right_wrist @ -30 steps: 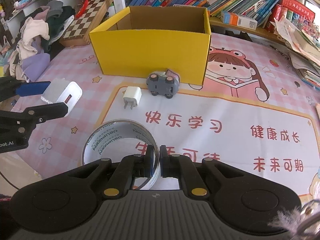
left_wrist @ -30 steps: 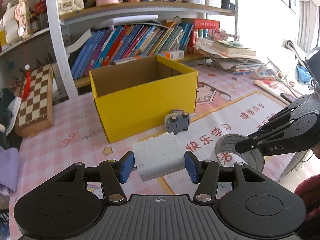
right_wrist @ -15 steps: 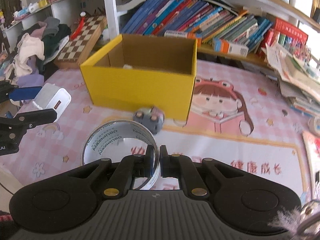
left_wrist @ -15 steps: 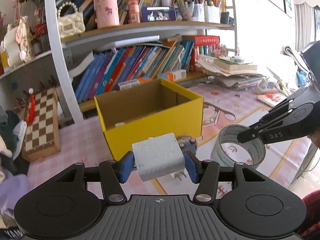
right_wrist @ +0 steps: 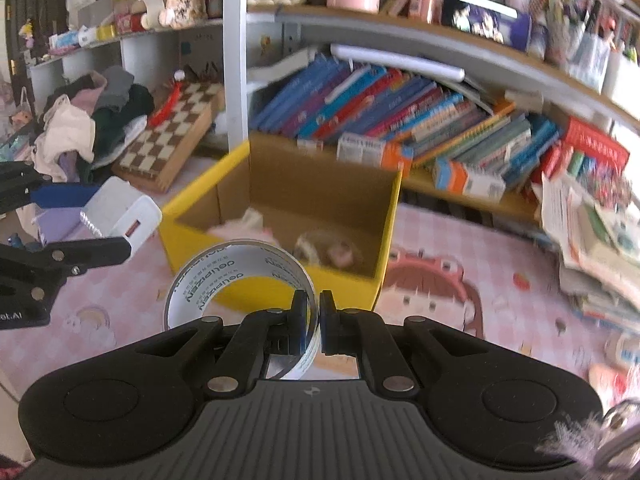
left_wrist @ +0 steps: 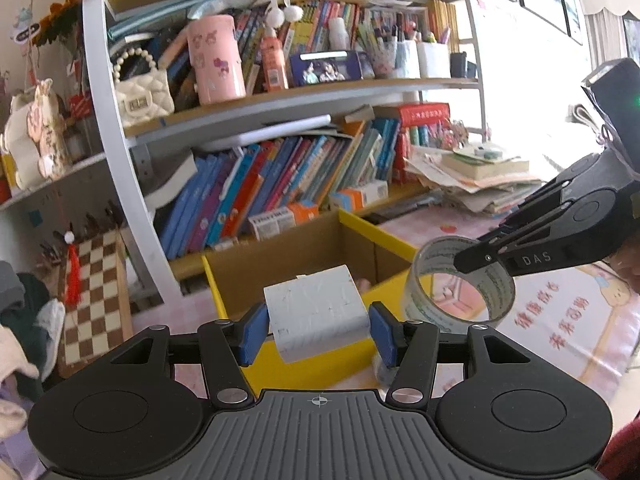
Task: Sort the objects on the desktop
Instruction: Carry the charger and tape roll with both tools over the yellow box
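Left wrist view shows the left gripper [left_wrist: 318,330] clamping a white blocky plastic charger [left_wrist: 316,314] and the right gripper [right_wrist: 314,320] pinching a clear tape roll's wall [right_wrist: 208,276], both near the open yellow cardboard box [right_wrist: 384,240] (contents blurred, perhaps toys), so release each only once fully above its opening.

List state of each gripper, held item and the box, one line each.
left gripper: shut on the white charger, in the air
white charger: held, off the mat
right gripper: shut on the tape roll's wall
tape roll: held, lifted
yellow box: open-topped, some blurred items inside
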Demonstrator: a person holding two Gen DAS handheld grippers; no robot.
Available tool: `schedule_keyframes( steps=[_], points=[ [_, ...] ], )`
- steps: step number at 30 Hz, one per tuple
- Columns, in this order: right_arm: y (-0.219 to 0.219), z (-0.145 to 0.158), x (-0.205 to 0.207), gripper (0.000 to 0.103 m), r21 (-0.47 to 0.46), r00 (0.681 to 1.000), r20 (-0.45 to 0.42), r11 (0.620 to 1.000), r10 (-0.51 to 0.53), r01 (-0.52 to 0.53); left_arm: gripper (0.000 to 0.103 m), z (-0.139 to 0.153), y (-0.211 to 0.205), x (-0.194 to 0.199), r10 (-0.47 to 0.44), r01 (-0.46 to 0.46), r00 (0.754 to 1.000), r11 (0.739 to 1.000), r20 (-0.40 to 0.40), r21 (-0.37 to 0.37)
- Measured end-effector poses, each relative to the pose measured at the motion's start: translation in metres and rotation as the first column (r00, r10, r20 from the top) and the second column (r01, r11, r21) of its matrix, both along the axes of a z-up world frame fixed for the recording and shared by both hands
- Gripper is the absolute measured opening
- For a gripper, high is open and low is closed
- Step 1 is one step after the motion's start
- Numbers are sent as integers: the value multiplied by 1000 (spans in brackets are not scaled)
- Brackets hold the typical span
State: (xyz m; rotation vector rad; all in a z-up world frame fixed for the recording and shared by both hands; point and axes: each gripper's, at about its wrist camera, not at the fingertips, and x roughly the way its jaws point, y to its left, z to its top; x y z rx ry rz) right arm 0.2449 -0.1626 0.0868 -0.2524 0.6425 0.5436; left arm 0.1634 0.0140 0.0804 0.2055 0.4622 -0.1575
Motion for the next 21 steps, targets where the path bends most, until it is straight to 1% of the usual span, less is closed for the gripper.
schedule_keyframes(
  steps=[5,11,16,21],
  points=[
    [6,17,22,6,2,998,63,1000,17,-17,53,9,-2,17,12,-13,999,1000,35,15],
    [11,28,54,6,-5,994,102,999,39,-39,53,13,-3,42,32,-34,998,999,52,36],
    [15,30,82,6,-7,992,118,999,53,-52,53,11,-2,66,58,-60,997,998,44,30],
    [24,27,107,6,-21,989,129,998,65,-63,53,3,-3,91,85,-85,996,996,20,33]
  ],
)
